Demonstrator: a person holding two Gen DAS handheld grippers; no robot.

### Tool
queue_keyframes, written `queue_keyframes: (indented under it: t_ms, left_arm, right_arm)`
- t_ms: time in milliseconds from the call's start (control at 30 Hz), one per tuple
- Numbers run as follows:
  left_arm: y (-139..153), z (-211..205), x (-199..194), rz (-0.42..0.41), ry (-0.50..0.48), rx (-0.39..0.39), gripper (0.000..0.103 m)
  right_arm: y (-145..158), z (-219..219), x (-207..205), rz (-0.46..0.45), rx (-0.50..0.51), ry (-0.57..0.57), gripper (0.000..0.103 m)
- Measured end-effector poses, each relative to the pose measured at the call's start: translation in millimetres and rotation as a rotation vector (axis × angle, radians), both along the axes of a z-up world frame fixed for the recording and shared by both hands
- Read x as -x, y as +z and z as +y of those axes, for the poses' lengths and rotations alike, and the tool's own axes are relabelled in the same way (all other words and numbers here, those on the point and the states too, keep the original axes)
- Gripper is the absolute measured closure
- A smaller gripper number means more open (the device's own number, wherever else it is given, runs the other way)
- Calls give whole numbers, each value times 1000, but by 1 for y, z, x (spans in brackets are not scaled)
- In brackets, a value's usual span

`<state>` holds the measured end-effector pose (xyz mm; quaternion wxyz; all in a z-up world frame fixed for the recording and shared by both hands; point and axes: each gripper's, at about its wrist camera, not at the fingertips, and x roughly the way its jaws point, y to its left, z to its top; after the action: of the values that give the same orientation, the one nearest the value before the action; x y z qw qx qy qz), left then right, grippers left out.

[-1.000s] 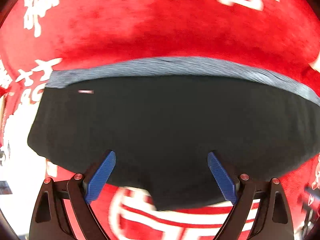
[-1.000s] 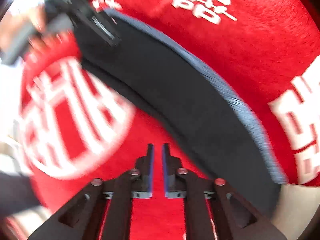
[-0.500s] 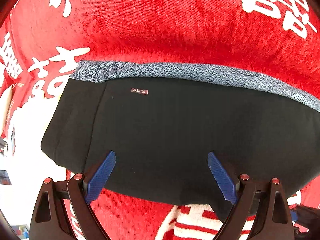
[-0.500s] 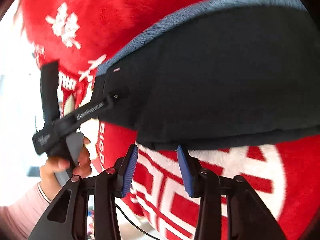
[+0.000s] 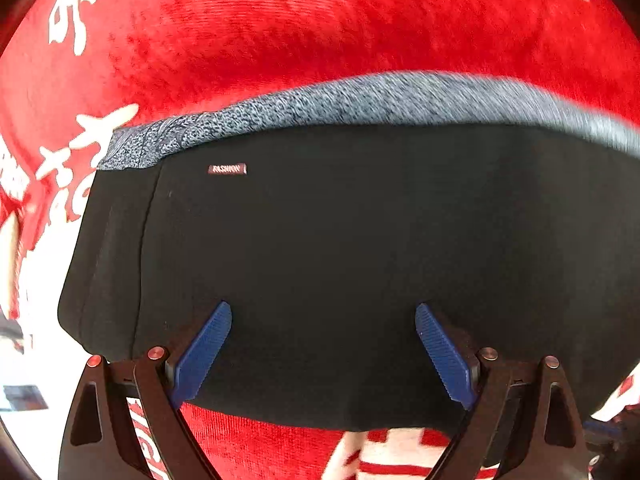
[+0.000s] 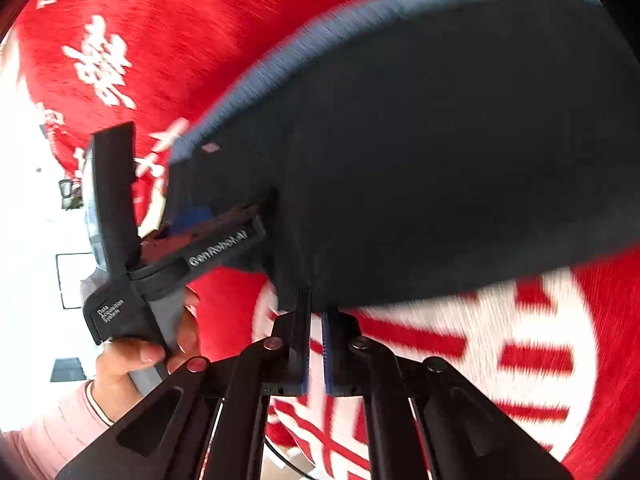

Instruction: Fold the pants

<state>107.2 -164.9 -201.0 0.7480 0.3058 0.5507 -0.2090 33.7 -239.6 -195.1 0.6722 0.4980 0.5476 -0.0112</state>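
Note:
Black pants [image 5: 360, 260] with a grey-blue patterned waistband [image 5: 360, 100] and a small "FASHION" tag lie folded on a red blanket [image 5: 320, 32]. My left gripper [image 5: 322, 308] hangs open just above the cloth near its left end, with nothing pinched between its blue pads [image 5: 200, 352]. In the right wrist view this left gripper [image 6: 228, 208] is held by a hand [image 6: 136, 356] over the pants [image 6: 440, 160]. My right gripper [image 6: 316, 304] is at the near hem. Its jaws are closing to a thin slit, with the hem's edge at their tips.
The red blanket [image 6: 180, 32] carries white characters and a large white-and-red emblem [image 6: 480, 360] in front of the pants. A bright white floor [image 6: 36, 220] lies beyond the blanket's left edge. A pink sleeve [image 6: 48, 432] shows at lower left.
My right gripper's jaws went from a wide gap to almost together at the pants' near hem. The left gripper sank closer to the pants and stayed open.

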Motion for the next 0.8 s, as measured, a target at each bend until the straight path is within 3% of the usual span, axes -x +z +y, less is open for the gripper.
queue_keyframes:
  t_ms: [133,233,333,433,533,567,600,667,800]
  left_arm:
    - [1,0,6,-11,-26,-16,8]
    - [10,0,3,25,2,-12,9]
    - [29,-10,3,34,26,67,9]
    - [28,-33,9,53,7,94,9]
    - [15,-55,30,67,-46,79,8]
    - [14,-55,38,32,-40,78,8]
    - [15,-52,44,0,-22,95,8]
    - [15,-46,46,23,5,106,8]
    - [20,-44,46,47,17,66,8]
  right_arm:
    - [-6,3,14,32,-9,14,103]
    - [14,-3,22,9,23,57,100]
    - [44,-26,30,-26,142,65,99]
    - [62,-68,32,-39,306,25,92]
    - [53,-112,36,40,417,-34,86]
    - [40,-126,45,109,438,-45,87]
    - [32,-132,55,134,424,-54,92]
    - [28,-140,80,69,349,-127,92]
    - [36,-130,93,70,349,-105,92]
